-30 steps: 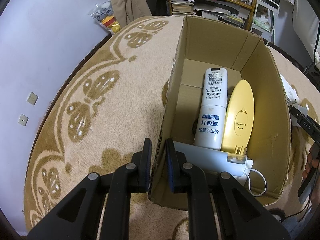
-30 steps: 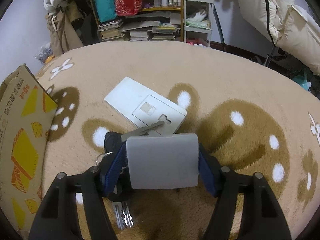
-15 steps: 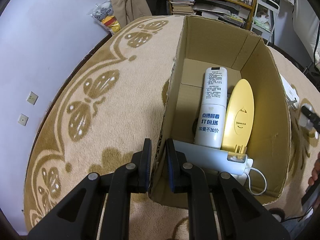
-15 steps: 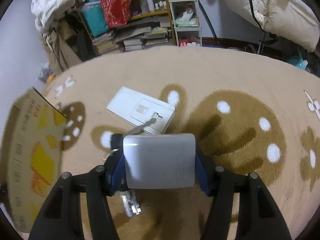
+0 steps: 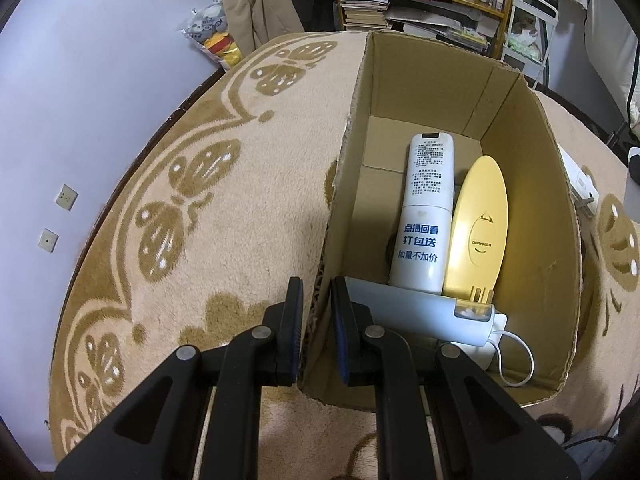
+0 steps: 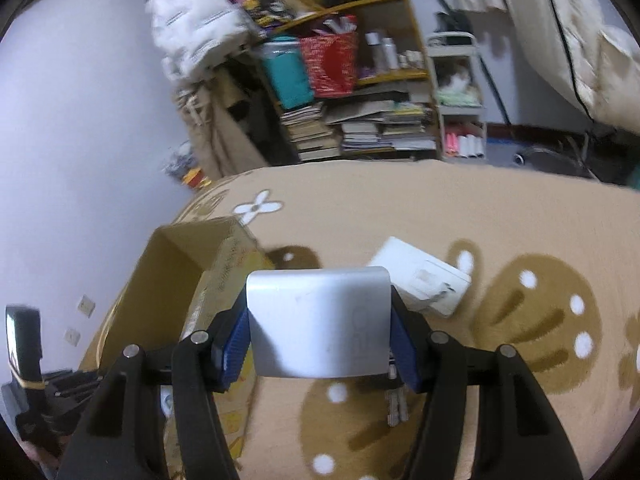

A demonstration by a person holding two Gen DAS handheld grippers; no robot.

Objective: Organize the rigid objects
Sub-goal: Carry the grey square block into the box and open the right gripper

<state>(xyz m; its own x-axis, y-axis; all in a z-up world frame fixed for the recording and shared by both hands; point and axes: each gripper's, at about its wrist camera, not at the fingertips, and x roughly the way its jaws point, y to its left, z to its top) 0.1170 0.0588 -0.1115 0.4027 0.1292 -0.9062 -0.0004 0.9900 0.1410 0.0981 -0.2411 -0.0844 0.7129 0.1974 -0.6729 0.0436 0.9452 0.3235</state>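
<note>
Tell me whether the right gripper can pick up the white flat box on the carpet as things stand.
Probably not yet. The right gripper is already clamped on a grey rectangular device, so its jaws are full. The white flat box itself lies uncovered on the carpet.

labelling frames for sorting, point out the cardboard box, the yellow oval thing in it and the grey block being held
cardboard box (image 5: pixel 532 184): left wrist view, inner right wall.
yellow oval thing (image 5: pixel 478 216): left wrist view, middle of its flat face.
grey block (image 6: pixel 318 320): right wrist view, centre of its top face.

A home room: patterned rug, crammed bookshelf, hanging coats.
</note>
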